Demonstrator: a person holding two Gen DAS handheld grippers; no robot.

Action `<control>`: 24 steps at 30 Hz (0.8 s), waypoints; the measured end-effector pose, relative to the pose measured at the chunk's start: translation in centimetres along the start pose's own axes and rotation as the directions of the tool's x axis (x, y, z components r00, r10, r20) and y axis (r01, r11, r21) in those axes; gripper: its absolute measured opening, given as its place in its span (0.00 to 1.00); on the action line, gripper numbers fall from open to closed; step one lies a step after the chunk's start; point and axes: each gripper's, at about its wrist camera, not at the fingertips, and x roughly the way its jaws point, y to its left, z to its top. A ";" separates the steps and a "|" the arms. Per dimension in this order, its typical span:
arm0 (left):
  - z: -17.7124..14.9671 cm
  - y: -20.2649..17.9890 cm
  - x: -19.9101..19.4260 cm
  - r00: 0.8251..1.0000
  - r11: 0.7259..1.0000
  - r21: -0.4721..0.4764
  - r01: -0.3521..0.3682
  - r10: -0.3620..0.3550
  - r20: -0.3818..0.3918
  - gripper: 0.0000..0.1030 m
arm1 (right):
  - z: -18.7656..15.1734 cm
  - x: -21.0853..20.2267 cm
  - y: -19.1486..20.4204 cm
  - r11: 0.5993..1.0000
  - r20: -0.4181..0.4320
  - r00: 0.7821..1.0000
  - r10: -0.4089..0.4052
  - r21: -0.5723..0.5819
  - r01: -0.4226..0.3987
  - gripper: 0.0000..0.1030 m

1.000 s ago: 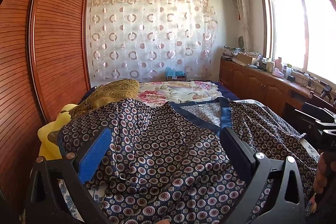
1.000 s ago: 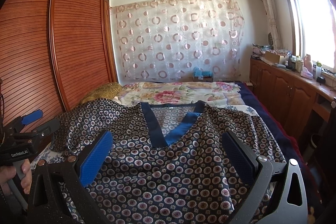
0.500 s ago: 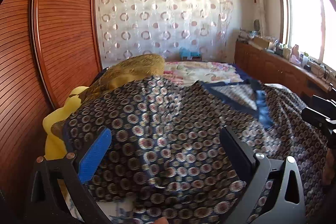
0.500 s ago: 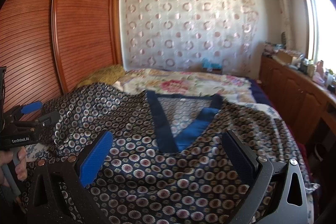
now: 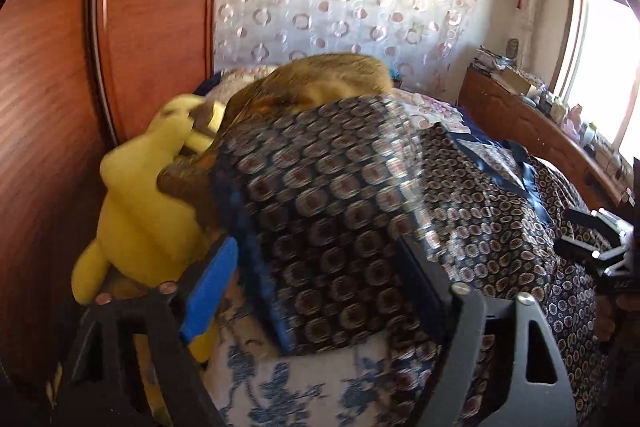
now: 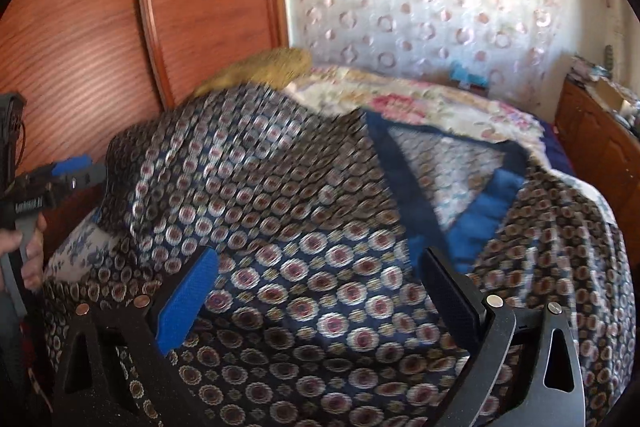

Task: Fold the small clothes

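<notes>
A dark blue shirt with a round medallion print and a plain blue V-neck band lies spread on the bed. Its left sleeve hangs toward the bed's left side, its blue hem edge between the fingers of my left gripper, which is open. My right gripper is open just above the shirt's body, holding nothing. The left gripper also shows at the left edge of the right wrist view, and the right gripper at the right edge of the left wrist view.
A yellow plush toy and a brown-gold cushion lie at the bed's left, against the wooden wardrobe doors. A floral quilt covers the far bed. A wooden cabinet runs under the window at right.
Both grippers have swung left and dropped closer to the shirt. The left gripper now has the sleeve edge between its open fingers, with the plush toy close beside it.
</notes>
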 end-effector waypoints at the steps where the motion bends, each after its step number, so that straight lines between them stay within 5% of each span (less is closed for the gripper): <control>1: -0.1 0.4 0.3 1.000 1.000 -0.017 0.004 -0.004 -0.010 0.76 | 0.0 0.4 0.0 1.000 -0.011 1.000 0.001 -0.006 -0.001 0.96; 5: -0.3 1.9 1.5 0.998 0.999 -0.050 0.016 -0.019 -0.055 0.74 | 0.0 2.8 0.3 1.000 -0.054 0.999 0.005 -0.025 -0.007 0.95; 9: -0.3 2.3 2.7 0.993 0.997 -0.059 0.053 -0.058 -0.099 0.60 | 0.0 4.3 0.1 1.000 -0.083 0.997 0.001 -0.024 -0.003 0.94; 14: -0.3 2.6 3.7 0.987 0.995 -0.067 0.073 -0.082 -0.141 0.53 | -0.1 4.3 0.5 1.000 -0.089 0.996 -0.006 -0.022 0.004 0.94; 21: -0.6 2.5 3.0 0.991 0.998 -0.018 0.065 -0.066 -0.120 0.10 | -0.2 4.5 0.6 1.000 -0.091 0.996 -0.005 -0.009 0.004 0.94; 24: -0.3 2.1 1.8 0.996 0.998 0.015 0.055 -0.054 -0.075 0.06 | -0.3 4.6 0.4 1.000 -0.091 0.996 -0.003 -0.001 0.003 0.94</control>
